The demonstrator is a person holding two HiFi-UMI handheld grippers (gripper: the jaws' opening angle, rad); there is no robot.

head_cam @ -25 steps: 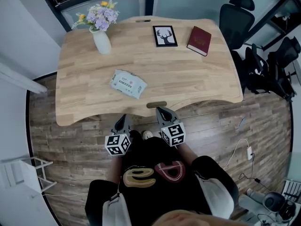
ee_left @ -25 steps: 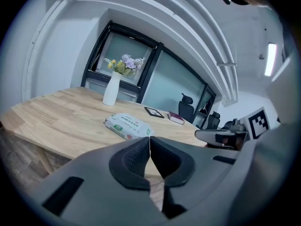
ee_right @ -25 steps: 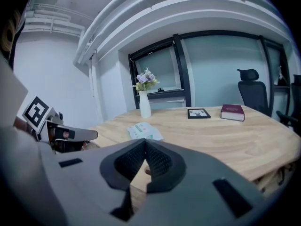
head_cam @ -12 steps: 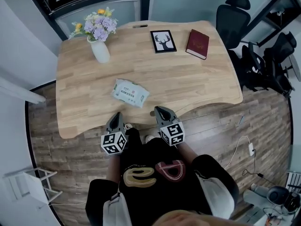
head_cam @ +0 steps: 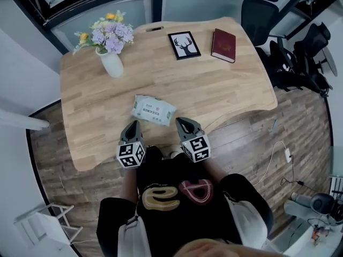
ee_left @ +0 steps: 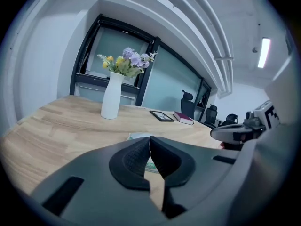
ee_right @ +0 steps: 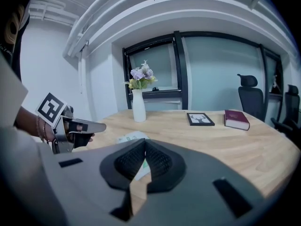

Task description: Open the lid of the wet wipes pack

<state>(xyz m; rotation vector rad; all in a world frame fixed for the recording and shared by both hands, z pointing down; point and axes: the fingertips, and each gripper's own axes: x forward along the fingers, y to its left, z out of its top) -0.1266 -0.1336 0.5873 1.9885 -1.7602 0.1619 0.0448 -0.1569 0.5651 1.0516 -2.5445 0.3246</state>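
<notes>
The wet wipes pack [head_cam: 153,110], white and green, lies flat near the front edge of the wooden table [head_cam: 214,90]. My left gripper [head_cam: 133,123] hovers at the table's front edge, just short of the pack's near left corner, jaws shut and empty. Just off the pack's right end, my right gripper [head_cam: 181,122] is also shut on nothing. In the left gripper view the pack [ee_left: 138,135] peeks over the closed left gripper [ee_left: 150,140]. The right gripper view has the pack [ee_right: 129,137] just left of the closed right gripper [ee_right: 145,142].
A white vase of flowers [head_cam: 111,62] stands at the table's back left. A framed deer picture [head_cam: 184,44] and a red book [head_cam: 223,45] lie at the back right. Black office chairs [head_cam: 257,7] stand beyond the table's right end. A cable [head_cam: 278,159] trails on the floor.
Both grippers have moved forward from over the floor to the table's front edge, close to the wipes pack. Their jaws stayed shut.
</notes>
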